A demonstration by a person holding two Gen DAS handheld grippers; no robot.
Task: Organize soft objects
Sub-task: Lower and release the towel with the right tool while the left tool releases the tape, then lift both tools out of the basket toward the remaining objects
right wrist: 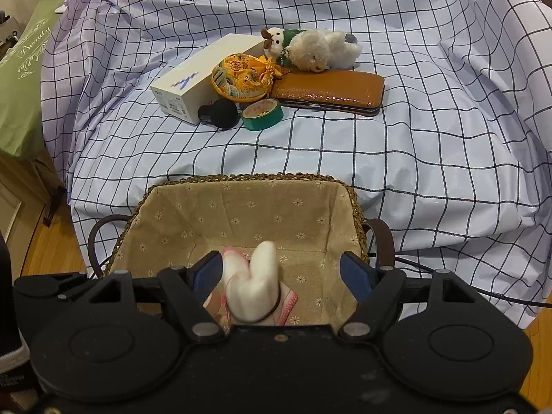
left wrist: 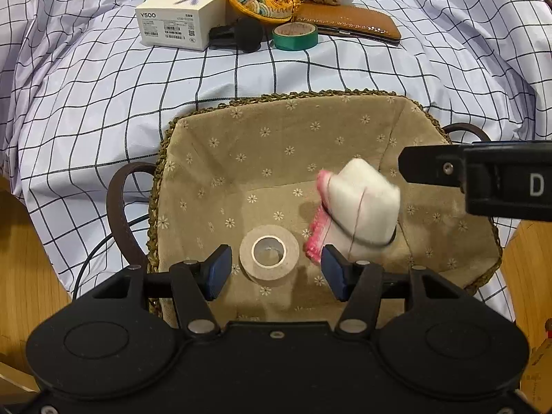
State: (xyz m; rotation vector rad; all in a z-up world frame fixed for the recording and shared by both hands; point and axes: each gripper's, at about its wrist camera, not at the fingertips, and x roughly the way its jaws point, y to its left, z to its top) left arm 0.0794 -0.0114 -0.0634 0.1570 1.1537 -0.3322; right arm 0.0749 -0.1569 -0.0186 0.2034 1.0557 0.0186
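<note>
A woven basket [left wrist: 193, 145] with a flowered beige lining stands in front of me; it also shows in the right wrist view [right wrist: 179, 214]. A white and pink soft toy [left wrist: 358, 207] is in the basket, blurred, between my right gripper's open fingers [right wrist: 283, 274]; nothing grips it. A beige tape roll [left wrist: 269, 253] lies on the basket floor between my open left gripper's pads [left wrist: 276, 270]. Further back on the checked cloth lie a white plush dog [right wrist: 321, 50], an embroidered yellow pouch [right wrist: 239, 77] and a small plush figure [right wrist: 276, 39].
A white box [right wrist: 186, 86], a black foam ball [right wrist: 220, 112], a green tape roll [right wrist: 262, 114] and a brown leather case [right wrist: 331, 91] lie with the plush things. My right gripper's body [left wrist: 483, 176] reaches over the basket's right side. A wooden floor [left wrist: 20, 241] flanks the cloth.
</note>
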